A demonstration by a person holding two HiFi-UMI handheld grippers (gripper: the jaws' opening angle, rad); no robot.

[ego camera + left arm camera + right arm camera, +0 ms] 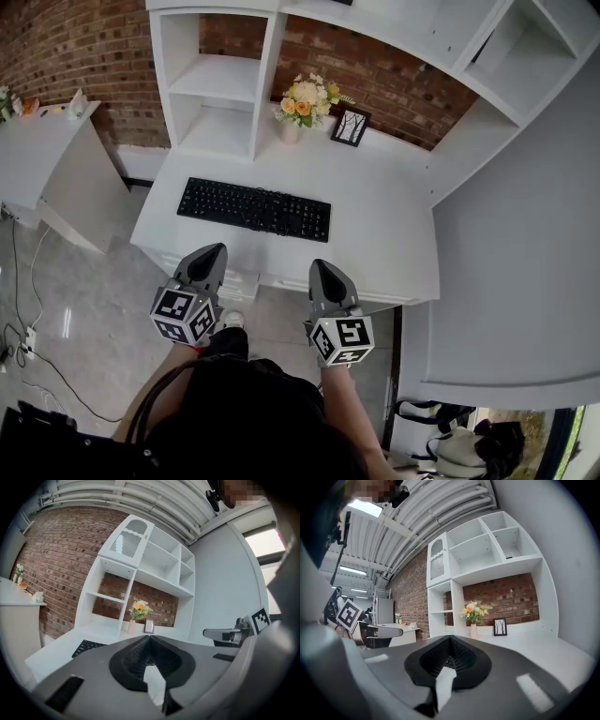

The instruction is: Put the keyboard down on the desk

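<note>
A black keyboard (pixel 254 208) lies flat on the white desk (pixel 384 234), a little left of its middle. Both grippers hang in front of the desk's near edge, clear of the keyboard. My left gripper (pixel 210 251) is shut and holds nothing. My right gripper (pixel 320 268) is shut and empty too. In the left gripper view only the keyboard's left end (pixel 87 647) shows past the closed left gripper (pixel 150 636). The right gripper view shows the closed right gripper (pixel 450 637) against the desk, with the keyboard hidden.
A vase of flowers (pixel 304 101) and a small framed picture (pixel 350 126) stand at the back of the desk beside a white shelf unit (pixel 217 80). A second white table (pixel 42 150) is on the left. Cables (pixel 28 319) lie on the floor.
</note>
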